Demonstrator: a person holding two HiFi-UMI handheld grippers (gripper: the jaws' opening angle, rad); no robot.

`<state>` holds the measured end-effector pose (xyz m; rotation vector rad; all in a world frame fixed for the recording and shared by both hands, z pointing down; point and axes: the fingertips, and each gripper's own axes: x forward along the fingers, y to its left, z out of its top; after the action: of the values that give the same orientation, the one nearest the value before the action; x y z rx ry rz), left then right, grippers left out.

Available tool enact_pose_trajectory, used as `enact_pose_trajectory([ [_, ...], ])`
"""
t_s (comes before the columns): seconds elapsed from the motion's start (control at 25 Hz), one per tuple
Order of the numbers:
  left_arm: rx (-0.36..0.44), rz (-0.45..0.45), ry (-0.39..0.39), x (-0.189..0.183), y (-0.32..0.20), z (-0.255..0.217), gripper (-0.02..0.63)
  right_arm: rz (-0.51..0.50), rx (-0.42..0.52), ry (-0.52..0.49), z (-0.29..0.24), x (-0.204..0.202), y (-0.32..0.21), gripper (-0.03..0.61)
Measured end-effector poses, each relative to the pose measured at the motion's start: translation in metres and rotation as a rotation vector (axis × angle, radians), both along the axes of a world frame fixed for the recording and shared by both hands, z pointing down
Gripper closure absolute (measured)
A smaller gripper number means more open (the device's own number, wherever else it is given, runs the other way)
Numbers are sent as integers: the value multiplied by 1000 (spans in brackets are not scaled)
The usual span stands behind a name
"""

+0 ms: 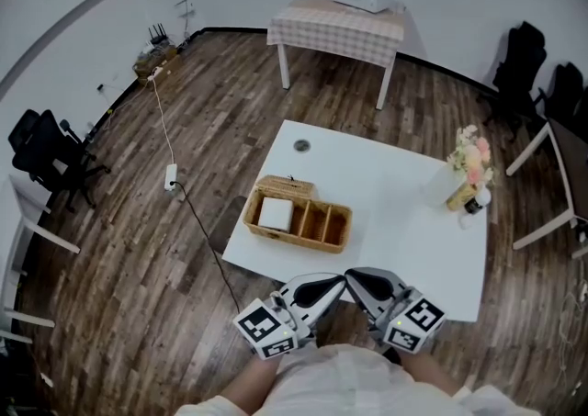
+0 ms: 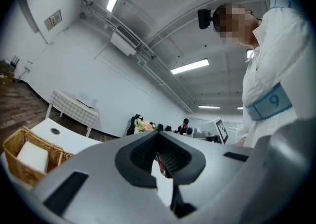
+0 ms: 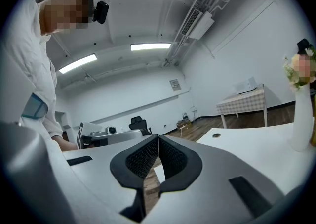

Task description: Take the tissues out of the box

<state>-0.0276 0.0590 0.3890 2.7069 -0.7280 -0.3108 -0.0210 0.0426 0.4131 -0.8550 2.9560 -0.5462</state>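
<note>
- Bare lab-style test room: wood floor [image 1: 230, 93], strip lights [image 2: 190, 66], exposed ceiling pipes [image 2: 148, 60].
- Office chairs [image 1: 46, 152] by the walls, white table [image 1: 404, 221], trailing power strip [image 1: 171, 175].
</note>
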Motion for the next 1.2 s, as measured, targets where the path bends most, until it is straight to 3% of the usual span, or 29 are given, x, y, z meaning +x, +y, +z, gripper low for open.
enact_pose_trajectory([
  [0.36, -12, 30, -3, -46, -53, 2, 612, 46, 5, 22, 1, -45, -53, 546],
  [0.8, -69, -6, 18, -34, -84, 13, 612, 12, -40, 24, 13, -33, -83, 545],
  [1.08, -84, -50, -35, -30, -105, 24, 612, -26, -29, 46, 24, -31, -104, 545],
  [1.2, -59, -49, -126, -32, -112, 32, 612, -47, -25, 74, 32, -36, -111, 544],
])
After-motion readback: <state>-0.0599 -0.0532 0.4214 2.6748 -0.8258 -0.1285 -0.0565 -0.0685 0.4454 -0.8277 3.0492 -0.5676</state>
